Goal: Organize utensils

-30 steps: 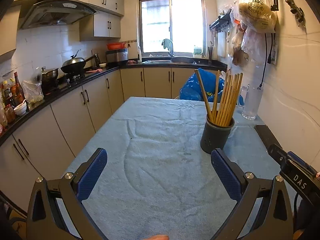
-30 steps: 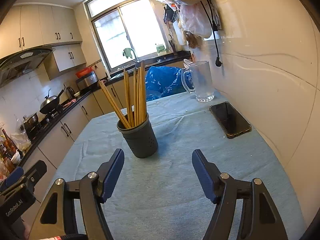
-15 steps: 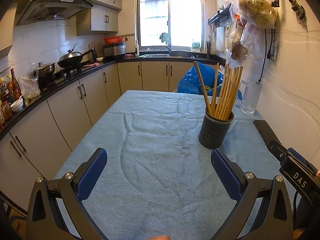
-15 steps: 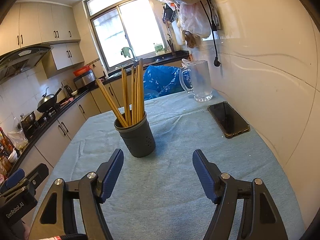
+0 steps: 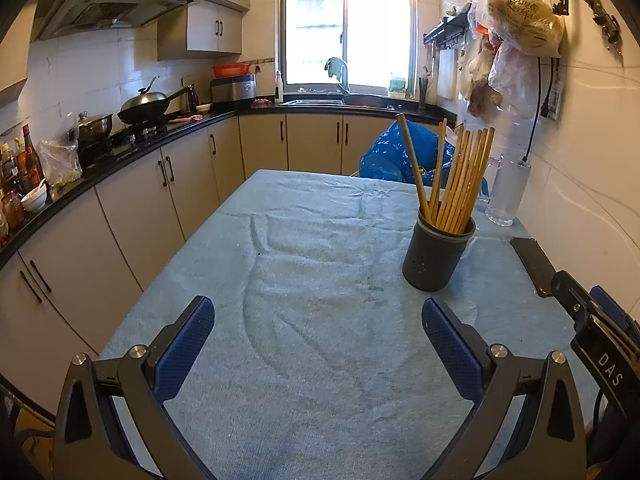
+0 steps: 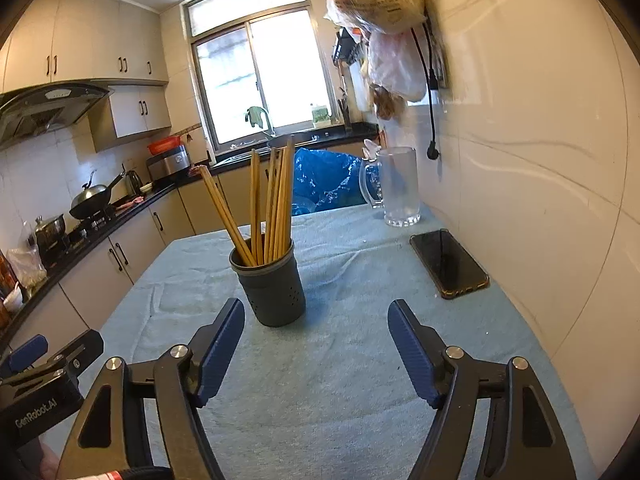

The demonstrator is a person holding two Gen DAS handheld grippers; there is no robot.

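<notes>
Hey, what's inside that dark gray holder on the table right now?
The dark gray holder contains a bunch of wooden chopsticks standing upright, one leaning left. Their lower ends and the holder's bottom are hidden by its wall, so anything else inside cannot be seen.

We look from the left claw (image 5: 318,338) low over the near end of the worktop (image 5: 320,360), facing the window (image 5: 346,32), with the holder (image 5: 438,256) ahead to the right. From the right claw (image 6: 316,344) we face the same way but sit closer to the holder (image 6: 274,286), beside the wall. Both views share holder, phone (image 5: 532,264) (image 6: 448,262), jug (image 5: 508,190) (image 6: 398,186) and window (image 6: 260,76).
</notes>
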